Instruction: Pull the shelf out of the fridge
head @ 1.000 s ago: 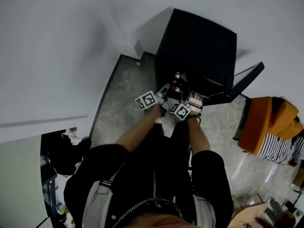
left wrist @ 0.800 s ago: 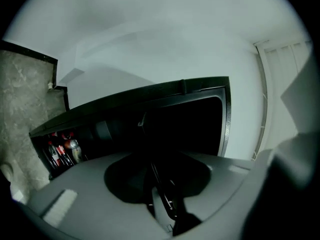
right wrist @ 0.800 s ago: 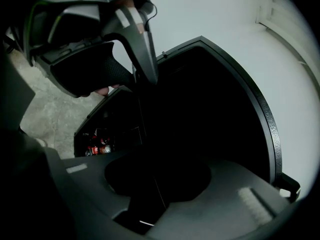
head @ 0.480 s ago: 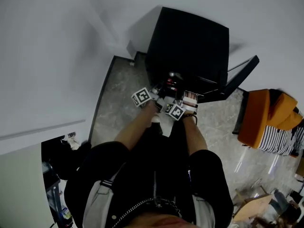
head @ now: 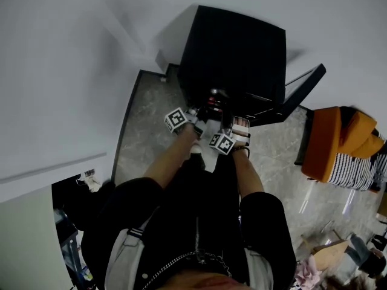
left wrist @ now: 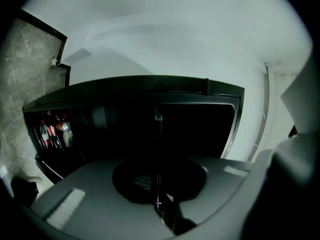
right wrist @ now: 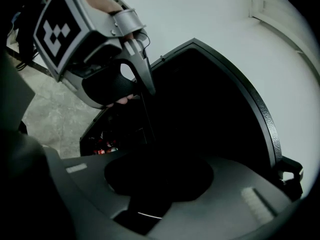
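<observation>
Shelf [left wrist: 157,129] edge-on in dark fridge [head: 236,47], between left tongs [left wrist: 158,184] just closed narrow onto it; right tongs [right wrist: 155,179] half apart beside, seemingly empty. Gripping step; next, pull straight out, kept level.

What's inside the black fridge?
A few bottles with red labels stand at one side of the fridge. The rest of the inside is too dark to see.

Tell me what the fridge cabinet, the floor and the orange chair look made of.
Fridge cabinet: black, matte, flat panels with a dull sheen; painted metal or plastic, can't tell which. Floor: grey, mottled veining; polished stone or stone-look tile. Orange chair: soft padded fabric, judging by its rounded, bulging shape.
</observation>
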Demonstrator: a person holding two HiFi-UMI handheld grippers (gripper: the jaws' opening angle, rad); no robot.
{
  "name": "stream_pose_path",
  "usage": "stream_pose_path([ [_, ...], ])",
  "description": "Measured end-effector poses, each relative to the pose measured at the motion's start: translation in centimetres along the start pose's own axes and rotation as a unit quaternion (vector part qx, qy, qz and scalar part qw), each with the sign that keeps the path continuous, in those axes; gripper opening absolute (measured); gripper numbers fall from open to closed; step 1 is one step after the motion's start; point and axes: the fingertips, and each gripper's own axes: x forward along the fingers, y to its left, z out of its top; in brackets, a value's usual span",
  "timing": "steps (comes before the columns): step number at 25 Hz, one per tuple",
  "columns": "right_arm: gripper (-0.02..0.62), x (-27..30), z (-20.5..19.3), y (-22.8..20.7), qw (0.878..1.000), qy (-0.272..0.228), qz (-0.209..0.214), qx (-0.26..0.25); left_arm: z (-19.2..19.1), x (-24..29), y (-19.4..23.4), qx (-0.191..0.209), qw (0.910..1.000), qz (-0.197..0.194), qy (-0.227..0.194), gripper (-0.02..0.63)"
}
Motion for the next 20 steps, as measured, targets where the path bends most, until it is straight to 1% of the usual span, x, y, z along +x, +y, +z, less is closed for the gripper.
stream_pose_path([
  [5, 0.095, -3.3, -0.8, -0.3, 0.999, -0.011, -0.015, 0.049, -0.1, 0.1, -0.3, -0.006, 1.0000, -0.003, 0.002, 0.018],
  [7, 0.083, -4.8, -1.2, -0.3, 0.996, -0.011, -0.011, 0.089, 0.0, 0.0, -0.3, -0.004, 1.0000, -0.005, 0.004, 0.018],
  [8, 0.064, -5.5, -1.4, -0.5, 0.993, -0.010, -0.008, 0.121, 0.0, -0.1, -0.2, -0.003, 1.0000, -0.004, 0.003, 0.018],
  [9, 0.055, -6.1, -1.6, -0.7, 0.987, -0.011, -0.005, 0.159, -0.1, -0.2, -0.2, -0.005, 1.0000, -0.004, 0.002, 0.018],
  [11, 0.038, -6.8, -1.7, -1.3, 0.972, -0.017, 0.001, 0.234, -0.2, -0.4, -0.2, -0.011, 0.9999, -0.005, 0.002, 0.018],
  [13, 0.020, -7.1, -1.5, -1.7, 0.956, -0.027, 0.011, 0.293, -0.4, -0.9, -0.4, -0.013, 0.9999, -0.007, 0.004, 0.018],
  [14, 0.003, -7.1, -1.6, -1.9, 0.945, -0.028, 0.018, 0.325, -0.4, -1.2, -0.4, -0.012, 0.9999, -0.008, 0.006, 0.019],
  [15, 0.003, -7.0, -1.9, -2.1, 0.931, -0.025, 0.022, 0.363, -0.6, -1.4, -0.4, -0.011, 0.9999, -0.009, 0.007, 0.019],
  [16, 0.003, -6.9, -2.5, -2.4, 0.914, -0.019, 0.023, 0.405, -0.7, -1.7, -0.4, -0.010, 0.9999, -0.010, 0.007, 0.019],
  [17, 0.003, -6.8, -3.2, -2.6, 0.892, -0.011, 0.024, 0.450, -0.8, -1.9, -0.3, -0.009, 0.9999, -0.010, 0.007, 0.020],
  [18, 0.003, -6.6, -3.9, -2.6, 0.868, -0.005, 0.029, 0.496, -0.8, -2.0, -0.2, -0.008, 0.9999, -0.008, 0.007, 0.020],
  [19, 0.003, -6.5, -4.4, -2.3, 0.839, 0.000, 0.041, 0.542, -0.9, -2.2, -0.1, -0.009, 0.9999, -0.006, 0.006, 0.020],
  [20, 0.004, -6.4, -4.9, -1.9, 0.807, 0.003, 0.056, 0.588, -0.9, -2.3, -0.1, -0.010, 0.9999, -0.005, 0.005, 0.020],
])
